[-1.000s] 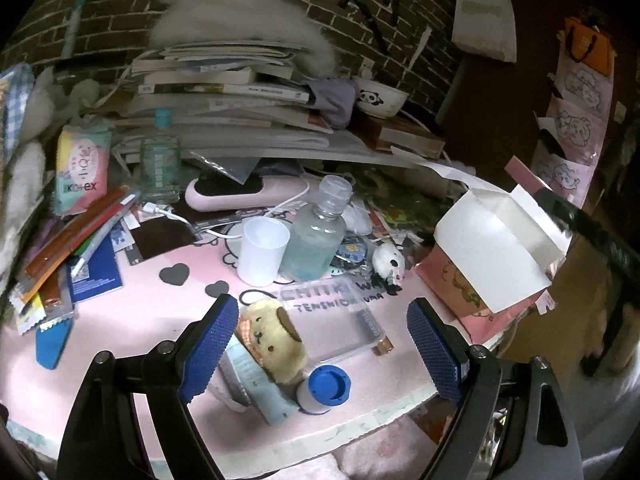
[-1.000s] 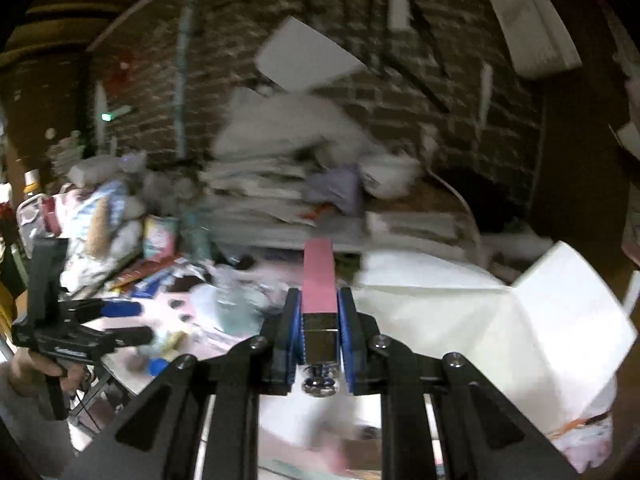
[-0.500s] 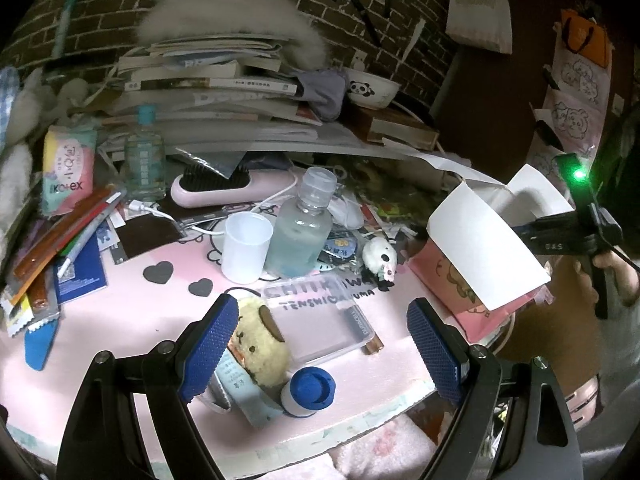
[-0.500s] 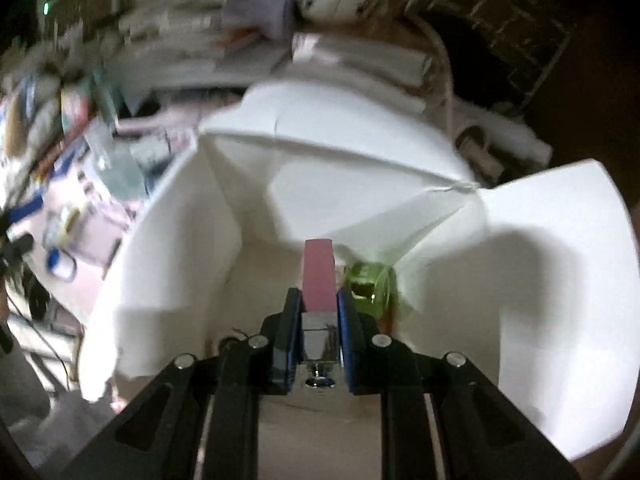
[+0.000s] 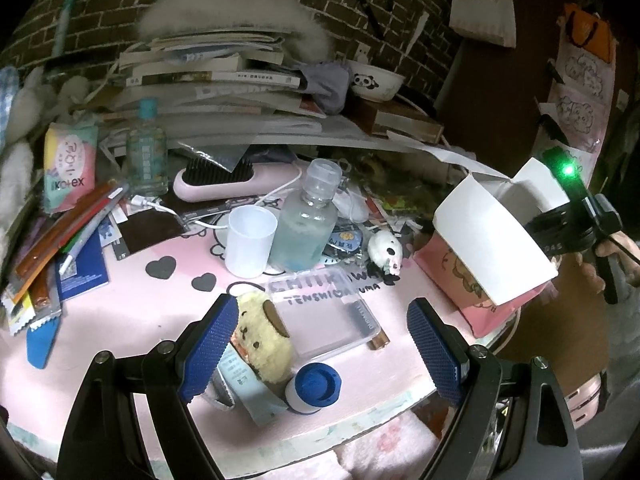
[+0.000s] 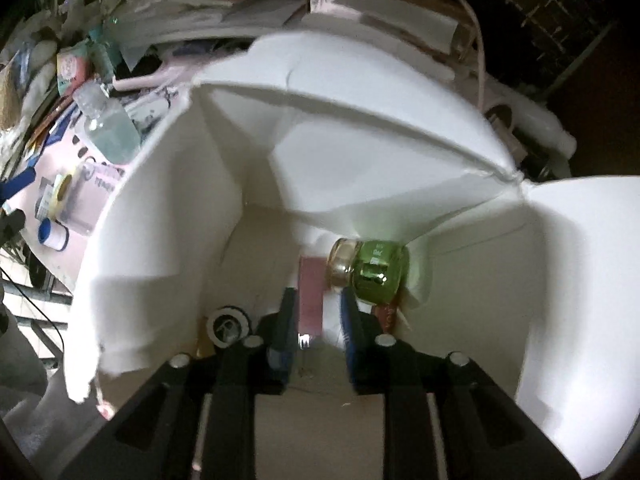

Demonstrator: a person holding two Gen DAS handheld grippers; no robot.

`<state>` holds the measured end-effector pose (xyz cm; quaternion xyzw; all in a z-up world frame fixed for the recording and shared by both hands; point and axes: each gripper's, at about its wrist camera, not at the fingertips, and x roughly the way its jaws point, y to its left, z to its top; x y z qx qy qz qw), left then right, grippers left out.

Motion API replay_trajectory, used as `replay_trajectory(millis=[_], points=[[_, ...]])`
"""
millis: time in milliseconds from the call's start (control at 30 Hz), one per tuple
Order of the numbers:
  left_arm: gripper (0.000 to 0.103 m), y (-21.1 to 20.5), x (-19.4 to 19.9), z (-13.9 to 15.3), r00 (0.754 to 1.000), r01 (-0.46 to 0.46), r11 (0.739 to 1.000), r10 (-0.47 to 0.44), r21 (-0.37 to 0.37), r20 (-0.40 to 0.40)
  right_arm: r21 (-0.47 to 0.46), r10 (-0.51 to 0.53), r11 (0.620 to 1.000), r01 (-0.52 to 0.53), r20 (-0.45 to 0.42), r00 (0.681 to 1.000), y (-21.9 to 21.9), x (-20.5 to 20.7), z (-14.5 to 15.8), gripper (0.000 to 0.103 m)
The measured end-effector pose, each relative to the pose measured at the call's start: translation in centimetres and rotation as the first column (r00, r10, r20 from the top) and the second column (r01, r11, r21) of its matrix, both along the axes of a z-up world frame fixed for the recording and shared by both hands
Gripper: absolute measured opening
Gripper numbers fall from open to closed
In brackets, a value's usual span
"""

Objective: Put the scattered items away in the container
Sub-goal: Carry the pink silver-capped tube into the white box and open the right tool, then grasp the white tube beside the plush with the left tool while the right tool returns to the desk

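Pink bar [image 6: 310, 295] lies loose between the right gripper's [image 6: 316, 312] parted jaws; left gripper [image 5: 320, 344] gapes wide, empty.

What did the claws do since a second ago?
The right claw carried the pink stick down into the white box and opened, letting it go beside a green jar. The left claw stayed open over the yellow plush; the table clutter did not move.

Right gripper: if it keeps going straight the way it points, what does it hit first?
Probably the floor of the white box. The right gripper points down into it, the pink stick loose between its part-open jaws, the green jar just right.
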<state>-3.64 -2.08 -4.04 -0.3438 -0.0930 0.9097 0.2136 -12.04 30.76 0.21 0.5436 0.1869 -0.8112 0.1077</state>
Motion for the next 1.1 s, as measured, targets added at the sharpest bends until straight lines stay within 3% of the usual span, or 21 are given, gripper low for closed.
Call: replay_trajectory(millis=[33, 200, 433, 600, 667, 800, 900, 1033, 1100], points=[[0.084, -0.1, 0.0, -0.1, 1.000, -0.001, 1.000, 0.001, -0.001, 0.002, -0.003, -0.005, 1.000, 0.005, -0.036, 0.999, 0.0, 0.3, 0.6, 0.039], [0.084, -0.4, -0.2, -0.6, 1.000, -0.015, 1.000, 0.015, -0.007, 0.013, -0.113, 0.003, 0.993, -0.023, -0.171, 0.985, -1.1, 2.2, 3.8, 0.039], [0.084, -0.5, 0.4, -1.3, 1.000, -0.020, 0.998, 0.020, -0.059, 0.005, -0.223, 0.125, 0.953, -0.206, -0.332, 0.935, -7.0, 6.3, 5.7, 0.040], [0.081, -1.3, 0.9, -2.1, 0.999, -0.031, 0.997, 0.032, -0.071, 0.013, -0.297, 0.229, 0.892, -0.340, -0.350, 0.908, -12.3, 9.3, 4.3, 0.041], [0.075, -1.9, 1.0, -2.4, 0.999, -0.047, 0.996, 0.048, -0.073, 0.019, -0.298, 0.252, 0.882, -0.366, -0.358, 0.899, -13.8, 10.2, 3.4, 0.041], [0.071, -3.1, 1.5, -2.9, 0.996, -0.086, 0.993, 0.087, -0.078, 0.016, -0.356, 0.277, 0.850, -0.388, -0.323, 0.905, -16.1, 11.0, 0.6, 0.046], [0.069, -4.0, 2.0, -3.4, 0.994, -0.107, 0.991, 0.109, -0.079, 0.013, -0.367, 0.274, 0.848, -0.383, -0.315, 0.909, -16.6, 11.4, -1.2, 0.048], [0.052, -4.5, 2.2, -4.2, 0.992, -0.116, 0.987, 0.120, -0.107, 0.030, -0.407, 0.259, 0.845, -0.347, -0.255, 0.932, -16.8, 11.6, -3.9, 0.048], [0.051, -4.5, 2.4, -4.6, 0.994, -0.103, 0.988, 0.108, -0.111, 0.035, -0.424, 0.255, 0.843, -0.331, -0.228, 0.940, -16.5, 11.6, -4.8, 0.048]])
